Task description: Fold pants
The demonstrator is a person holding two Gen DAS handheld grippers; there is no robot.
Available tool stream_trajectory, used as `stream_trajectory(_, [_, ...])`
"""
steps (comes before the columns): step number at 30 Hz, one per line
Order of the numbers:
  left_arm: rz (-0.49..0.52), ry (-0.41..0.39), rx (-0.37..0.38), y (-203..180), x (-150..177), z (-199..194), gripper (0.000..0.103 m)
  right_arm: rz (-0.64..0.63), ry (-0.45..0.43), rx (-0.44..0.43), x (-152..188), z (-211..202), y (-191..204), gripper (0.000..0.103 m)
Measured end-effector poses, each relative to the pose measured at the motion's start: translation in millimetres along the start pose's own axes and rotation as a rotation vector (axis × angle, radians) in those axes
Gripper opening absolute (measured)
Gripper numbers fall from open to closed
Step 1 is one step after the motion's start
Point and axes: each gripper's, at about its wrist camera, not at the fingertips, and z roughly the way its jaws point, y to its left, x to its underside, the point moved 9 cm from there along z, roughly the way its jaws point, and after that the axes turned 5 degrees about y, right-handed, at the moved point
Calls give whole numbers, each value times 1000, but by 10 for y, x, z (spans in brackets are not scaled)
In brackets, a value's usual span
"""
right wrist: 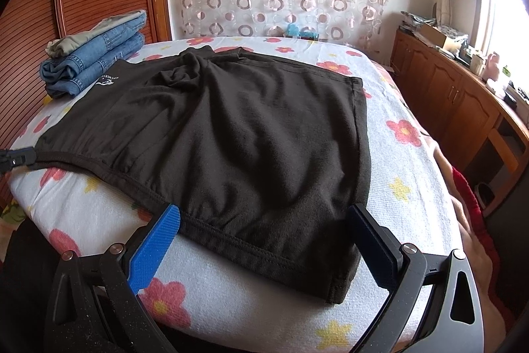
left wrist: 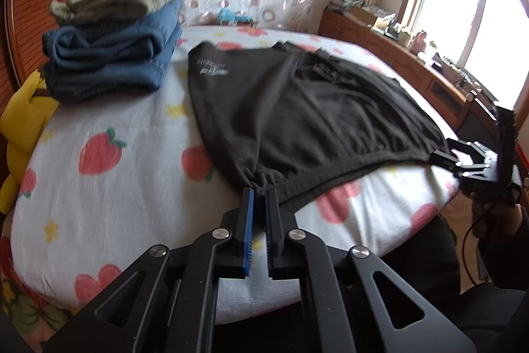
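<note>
So the dark brown pants [right wrist: 231, 134] are lying spread out on the bed [right wrist: 406, 187], which has a white cover with strawberries, flowers and little yellow stars on it. The waistband is at the near edge of the bed, and the legs run toward the far side, where the fabric bunches up a bit. There's a small white logo print near the far left corner of them.

The left tool [left wrist: 259, 197] has its jaws drawn in narrow and they're pinching the left end of the elastic waistband, which gathers up right at the tips. The waistband is lifted a little off the cover between the two tools, you can see it hanging in a shallow curve.

The right tool [right wrist: 264, 240] is spread wide in its own view, blue pads [right wrist: 155, 247] on either side of the right corner of the waistband, fabric sitting between them but not clamped. In the left view the right tool [left wrist: 443, 156] sits right at that corner, though I can't tell from there whether it touches.

On the far left of the bed there's a stack of folded jeans [left wrist: 112, 55] with something greyish [left wrist: 115, 2] folded on top. A yellow plush toy [left wrist: 23, 118] sits off the left edge of the bed. Wooden cabinets [right wrist: 456, 101] run along the right wall under the window.
</note>
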Motion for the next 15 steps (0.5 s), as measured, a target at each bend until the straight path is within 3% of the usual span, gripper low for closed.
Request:
stream_trajectory(7, [49,-53,38,-174,-298,-151,5,-8,13,-5,-14,5,20,98])
stream_trajectory(9, [76,-65,52,-269,-398,-173,5,2,13,-21,-49,-11,27,89])
stream_trajectory(15, [128,-93,101,-521,-688,-187,5,29,4,-45,-101,-47,-11,78])
